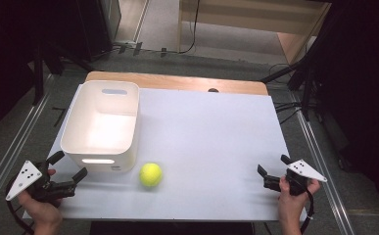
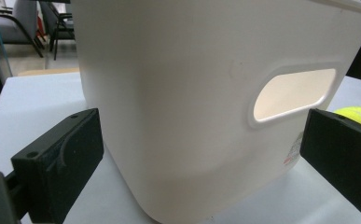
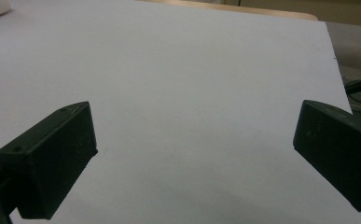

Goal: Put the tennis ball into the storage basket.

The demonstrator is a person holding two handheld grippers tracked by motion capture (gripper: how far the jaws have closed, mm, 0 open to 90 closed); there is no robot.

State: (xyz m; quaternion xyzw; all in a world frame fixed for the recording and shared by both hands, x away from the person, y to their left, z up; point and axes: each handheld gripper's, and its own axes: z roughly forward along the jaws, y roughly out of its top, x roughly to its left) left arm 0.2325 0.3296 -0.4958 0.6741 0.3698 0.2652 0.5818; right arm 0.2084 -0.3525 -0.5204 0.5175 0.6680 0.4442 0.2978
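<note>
A yellow-green tennis ball point(image 1: 151, 174) lies on the white table top point(image 1: 211, 142), just right of the near corner of a white plastic bin point(image 1: 102, 125). My left gripper point(image 1: 69, 165) rests at the table's near left, open, its jaws spread in front of the bin's near wall. Seen from the left gripper view, the bin point(image 2: 192, 102) with its handle slot looms between the jaws, and the ball point(image 2: 357, 114) peeks out at the right. My right gripper point(image 1: 272, 164) sits at the near right, open, nothing between its jaws. The right gripper point(image 3: 192, 140) faces bare table.
The bin looks empty inside. A wooden strip point(image 1: 177, 81) runs along the table's far edge. Beyond it are floor, cables and dark stands. Metal rails flank the table on both sides.
</note>
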